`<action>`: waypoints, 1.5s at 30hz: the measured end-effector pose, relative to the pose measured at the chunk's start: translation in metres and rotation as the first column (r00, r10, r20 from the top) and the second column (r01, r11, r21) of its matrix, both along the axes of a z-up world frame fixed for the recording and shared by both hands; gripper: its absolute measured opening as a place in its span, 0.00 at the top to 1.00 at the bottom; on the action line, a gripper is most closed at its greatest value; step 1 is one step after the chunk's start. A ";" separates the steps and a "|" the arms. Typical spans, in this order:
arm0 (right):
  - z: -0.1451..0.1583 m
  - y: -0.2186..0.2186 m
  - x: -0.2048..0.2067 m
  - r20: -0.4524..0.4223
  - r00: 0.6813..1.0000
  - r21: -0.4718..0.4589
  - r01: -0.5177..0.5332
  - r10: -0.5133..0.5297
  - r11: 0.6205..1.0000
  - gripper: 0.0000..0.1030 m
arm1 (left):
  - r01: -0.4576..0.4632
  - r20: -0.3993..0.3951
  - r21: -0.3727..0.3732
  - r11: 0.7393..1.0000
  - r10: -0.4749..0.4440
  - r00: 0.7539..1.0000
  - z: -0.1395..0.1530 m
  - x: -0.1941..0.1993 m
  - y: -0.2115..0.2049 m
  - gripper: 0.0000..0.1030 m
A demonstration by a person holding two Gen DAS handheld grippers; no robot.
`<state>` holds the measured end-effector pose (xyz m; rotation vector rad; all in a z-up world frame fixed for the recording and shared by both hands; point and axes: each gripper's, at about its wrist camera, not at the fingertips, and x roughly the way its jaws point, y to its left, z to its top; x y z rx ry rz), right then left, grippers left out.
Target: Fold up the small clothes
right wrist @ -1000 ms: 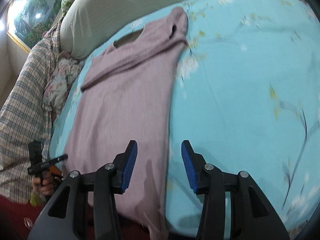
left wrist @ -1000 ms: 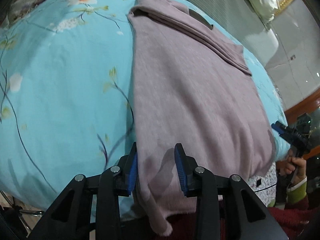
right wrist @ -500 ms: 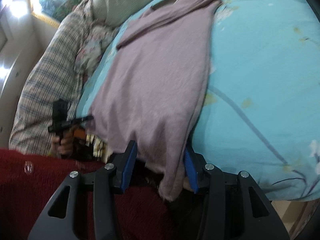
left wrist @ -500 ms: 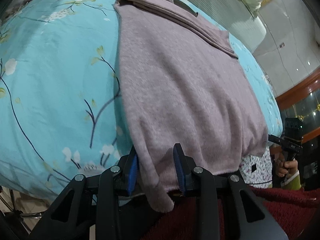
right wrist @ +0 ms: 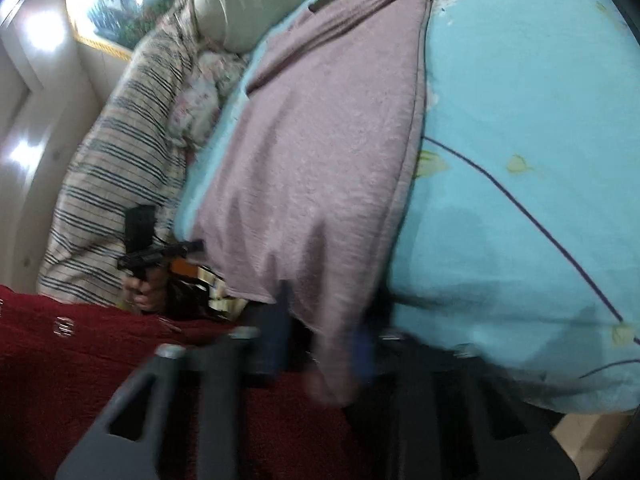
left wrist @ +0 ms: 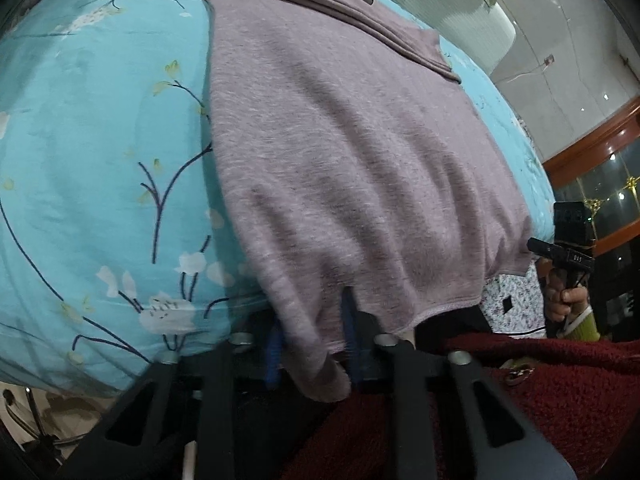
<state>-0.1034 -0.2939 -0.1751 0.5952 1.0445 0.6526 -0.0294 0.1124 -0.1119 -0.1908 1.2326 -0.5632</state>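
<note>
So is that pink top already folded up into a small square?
No, the pink top lies spread flat along the blue floral bedsheet, its hem hanging over the edge.

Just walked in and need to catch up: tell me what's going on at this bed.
A person is folding a mauve knit top spread on a turquoise floral bedsheet. Each hand holds a gripper at the hem that hangs over the bed's near edge. The left gripper is closing on one bottom corner and the right gripper on the other, with fabric between both sets of jaws. The sleeves are already folded across the top end; the hem has not been lifted yet.
</note>
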 end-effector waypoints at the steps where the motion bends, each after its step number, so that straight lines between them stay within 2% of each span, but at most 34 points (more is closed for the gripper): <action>1: 0.001 0.002 0.000 -0.004 1.000 -0.011 -0.006 0.006 1.000 0.90 | -0.006 -0.006 0.001 1.000 0.006 1.000 -0.002 0.000 0.002 0.93; 5: 0.016 0.003 -0.006 0.046 0.999 0.041 -0.021 0.019 0.999 0.92 | -0.026 0.038 -0.029 0.999 0.027 0.999 0.005 -0.011 0.008 0.95; 7: 0.032 -0.003 -0.008 0.093 0.996 0.093 -0.007 -0.002 0.996 0.92 | -0.065 0.055 -0.102 0.993 0.071 0.996 0.015 -0.015 0.018 0.96; 10: 0.057 -0.012 -0.008 0.160 0.986 0.155 0.015 -0.040 0.988 0.93 | -0.137 0.103 -0.220 0.966 0.162 0.981 0.039 -0.021 0.038 0.96; 15: 0.093 -0.022 0.000 0.253 0.962 0.230 0.042 -0.101 0.972 0.93 | -0.187 0.161 -0.317 0.930 0.246 0.956 0.073 -0.016 0.057 0.96; 18: 0.106 -0.027 0.011 0.288 0.948 0.233 0.069 -0.137 0.970 0.93 | -0.182 0.206 -0.362 0.914 0.269 0.941 0.092 -0.005 0.058 0.96; 23: 0.121 -0.035 0.047 0.317 0.924 0.214 0.150 -0.214 0.965 0.93 | -0.170 0.289 -0.382 0.908 0.293 0.911 0.122 0.031 0.047 0.96; 27: 0.135 -0.049 0.086 0.346 0.900 0.171 0.218 -0.266 0.961 0.93 | -0.207 0.336 -0.409 0.889 0.357 0.872 0.140 0.073 0.044 0.96; 30: 0.152 -0.058 0.123 0.383 0.875 0.111 0.274 -0.296 0.955 0.93 | -0.253 0.372 -0.396 0.883 0.406 0.835 0.152 0.115 0.040 0.96; 36: 0.158 -0.067 0.212 0.371 0.861 -0.009 0.378 -0.348 0.926 0.93 | -0.323 0.394 -0.326 0.888 0.439 0.808 0.157 0.210 0.025 0.96; 39: 0.151 -0.070 0.252 0.351 0.861 -0.060 0.413 -0.368 0.909 0.93 | -0.352 0.393 -0.269 0.897 0.436 0.810 0.149 0.262 0.012 0.96; 45: 0.121 -0.070 0.317 0.290 0.876 -0.168 0.443 -0.386 0.880 0.93 | -0.384 0.355 -0.166 0.908 0.418 0.836 0.114 0.339 -0.007 0.96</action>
